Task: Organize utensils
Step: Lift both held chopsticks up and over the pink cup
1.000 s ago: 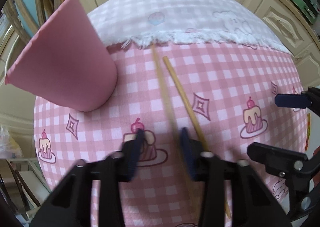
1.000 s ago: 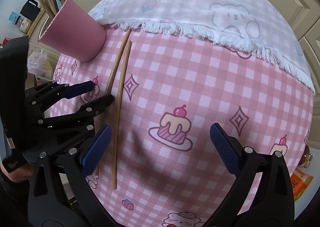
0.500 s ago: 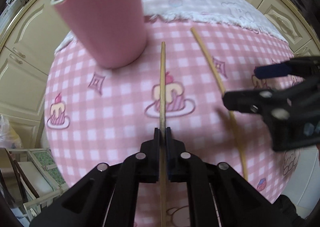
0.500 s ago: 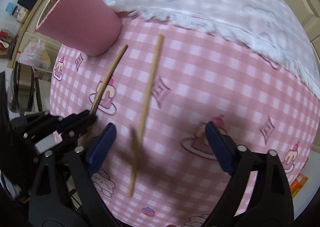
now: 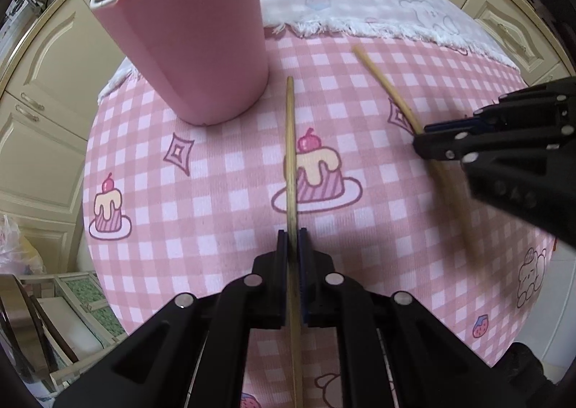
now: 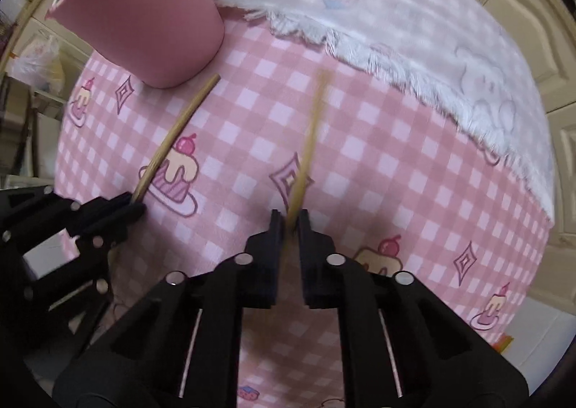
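The round table (image 5: 223,170) carries a pink-and-white checked cloth (image 6: 378,170) printed with cakes and diamonds. Across the far side a paler, fleecy cloth (image 6: 414,12) overlaps it, its frayed white fringe running as a ragged line behind the work. Cream panelled cabinets (image 5: 39,91) curve around beyond the rim. Most of the checked surface lies bare: wide open room toward the near edge and to the right, less on the far left, where the pink cup (image 5: 190,37) stands upright, a tapered holder with a matte, foam-like wall and thin sticks rising out of it at the top.

Two slim wooden chopsticks, pale and straight, are the things in hand. The left gripper (image 5: 292,242) points steeply down with its dark blue pads pressed together on the left chopstick (image 5: 290,156), which passes between them; the stick's far tip ends just beside the foot of the cup. The right gripper (image 6: 289,222) has just been closing, and its jaws now clamp the right chopstick (image 6: 307,141), whose blurred shaft runs from between them toward the fringe without reaching it. From the left camera that same tool comes in from the right edge with the stick running under its black tip.

The two sticks stand well apart, fanning away from each other at their far ends. Whether either one is clear of the cloth, I cannot tell.
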Demonstrator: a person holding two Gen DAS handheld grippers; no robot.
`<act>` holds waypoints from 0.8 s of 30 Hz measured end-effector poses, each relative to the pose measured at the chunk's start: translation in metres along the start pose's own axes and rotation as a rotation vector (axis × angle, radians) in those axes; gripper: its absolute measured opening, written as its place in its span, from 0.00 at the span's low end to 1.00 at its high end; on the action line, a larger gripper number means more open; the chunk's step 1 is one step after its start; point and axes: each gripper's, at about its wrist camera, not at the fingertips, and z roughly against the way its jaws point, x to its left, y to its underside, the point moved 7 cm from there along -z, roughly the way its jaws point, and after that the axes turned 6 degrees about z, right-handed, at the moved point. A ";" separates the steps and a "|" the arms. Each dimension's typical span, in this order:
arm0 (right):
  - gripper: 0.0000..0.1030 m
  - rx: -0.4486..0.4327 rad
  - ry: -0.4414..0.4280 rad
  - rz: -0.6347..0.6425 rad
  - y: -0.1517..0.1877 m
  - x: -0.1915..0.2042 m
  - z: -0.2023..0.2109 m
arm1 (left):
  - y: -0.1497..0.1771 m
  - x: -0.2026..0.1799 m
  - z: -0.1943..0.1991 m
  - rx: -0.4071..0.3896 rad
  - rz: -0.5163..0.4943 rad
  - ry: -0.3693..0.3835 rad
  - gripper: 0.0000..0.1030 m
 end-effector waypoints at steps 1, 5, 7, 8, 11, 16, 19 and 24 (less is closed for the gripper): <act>0.06 0.002 -0.019 -0.001 0.002 -0.002 0.000 | 0.000 -0.002 0.000 -0.004 -0.001 -0.001 0.05; 0.06 0.003 -0.097 -0.026 0.008 -0.013 0.004 | -0.003 -0.004 0.002 -0.010 0.020 0.014 0.05; 0.06 -0.012 -0.124 -0.034 0.014 -0.024 0.009 | -0.001 -0.004 0.004 -0.013 0.032 0.026 0.05; 0.06 -0.023 -0.138 -0.035 0.017 -0.033 0.014 | 0.002 -0.003 0.004 -0.015 0.036 0.032 0.05; 0.06 -0.077 -0.194 -0.043 0.026 -0.036 0.029 | 0.009 0.004 0.010 -0.034 0.061 0.079 0.05; 0.06 -0.221 -0.258 -0.054 0.044 -0.057 0.067 | 0.015 0.005 0.040 -0.135 0.081 0.167 0.05; 0.06 -0.320 -0.286 -0.064 0.054 -0.071 0.095 | 0.017 0.004 0.066 -0.217 0.099 0.220 0.05; 0.06 -0.491 -0.302 -0.060 0.049 -0.077 0.138 | 0.011 0.013 0.109 -0.375 0.123 0.218 0.05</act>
